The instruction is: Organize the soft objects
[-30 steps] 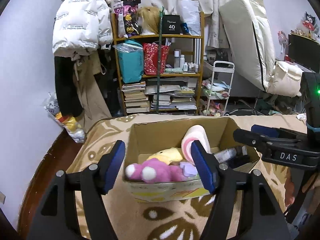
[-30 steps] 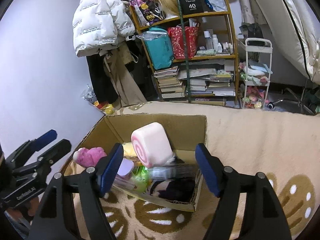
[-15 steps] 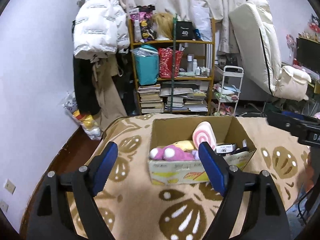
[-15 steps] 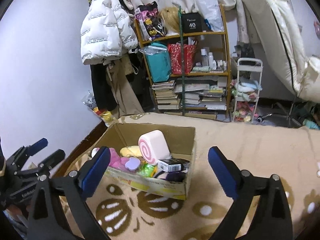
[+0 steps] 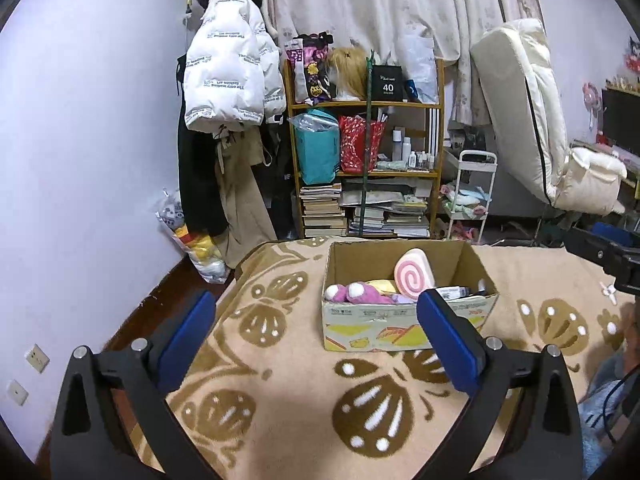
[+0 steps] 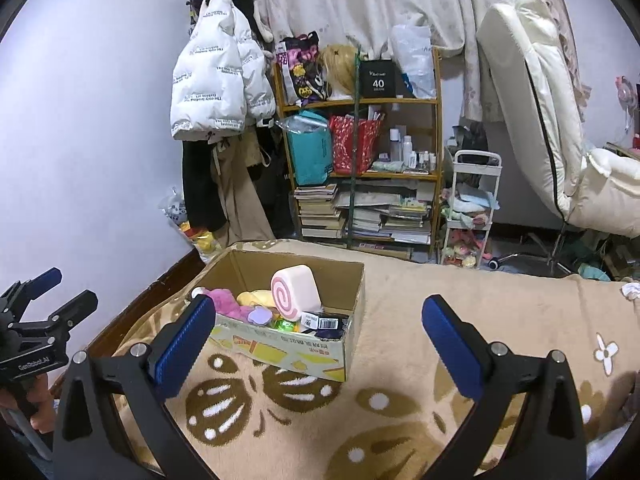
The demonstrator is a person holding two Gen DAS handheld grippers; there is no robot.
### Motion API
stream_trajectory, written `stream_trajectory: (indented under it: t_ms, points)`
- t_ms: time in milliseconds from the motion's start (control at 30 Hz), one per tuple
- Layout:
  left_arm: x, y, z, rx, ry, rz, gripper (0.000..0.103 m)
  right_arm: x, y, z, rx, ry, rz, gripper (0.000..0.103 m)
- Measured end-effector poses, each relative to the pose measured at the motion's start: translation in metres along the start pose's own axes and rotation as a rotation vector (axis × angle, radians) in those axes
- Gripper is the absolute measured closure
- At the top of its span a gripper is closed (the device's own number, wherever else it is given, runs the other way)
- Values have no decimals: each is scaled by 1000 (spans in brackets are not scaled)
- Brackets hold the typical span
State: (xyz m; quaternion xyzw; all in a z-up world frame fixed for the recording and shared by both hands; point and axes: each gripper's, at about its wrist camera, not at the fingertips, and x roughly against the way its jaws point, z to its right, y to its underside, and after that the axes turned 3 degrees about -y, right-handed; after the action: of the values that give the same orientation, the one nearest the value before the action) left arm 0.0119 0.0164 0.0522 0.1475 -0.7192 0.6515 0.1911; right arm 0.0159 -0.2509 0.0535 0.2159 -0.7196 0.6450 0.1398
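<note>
Sitting near the far left corner of the patterned blanket (image 5: 280, 364), the cardboard box (image 5: 400, 324) already holds the soft things: a pink plush (image 5: 352, 294) at its left end, a swirl-roll cushion (image 5: 412, 276) upright mid-box. The left gripper (image 5: 316, 336) has just been opening and stands wide with nothing between the jaws, the box ahead and slightly right, its long side across the view. The right gripper (image 6: 316, 340), likewise spread and empty, sees the box ahead-left and looks about equally near.
</note>
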Motion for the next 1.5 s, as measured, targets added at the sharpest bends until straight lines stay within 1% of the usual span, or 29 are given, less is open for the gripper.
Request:
stream_trajectory:
  t_ms: [267, 500, 633, 700, 833, 1000, 1133, 1333, 1500]
  points:
    - [16, 11, -2, 3, -46, 10, 3, 18, 13, -1, -2, 0, 19, 0]
    - [28, 21, 7, -28, -87, 63, 3, 39, 25, 3, -14, -17, 72, 0]
    - [32, 25, 10, -33, -110, 96, 3, 42, 31, 0, -7, -28, 104, 0]
    - [31, 25, 10, -26, -110, 97, 3, 39, 34, -1, 0, -28, 103, 0]
    - [26, 28, 11, -36, -124, 95, 3, 24, 40, 0, -6, -7, 60, 0]
    - [24, 29, 11, -36, -122, 100, 3, 17, 44, 4, -19, 9, 56, 0]
    - [23, 31, 10, -34, -123, 106, 3, 17, 44, 5, -6, 28, 60, 0]
    - [22, 32, 9, -36, -100, 94, 3, 18, 44, 7, -24, 35, 72, 0]
    - [20, 35, 9, -41, -105, 84, 3, 18, 44, 6, -27, 37, 70, 0]
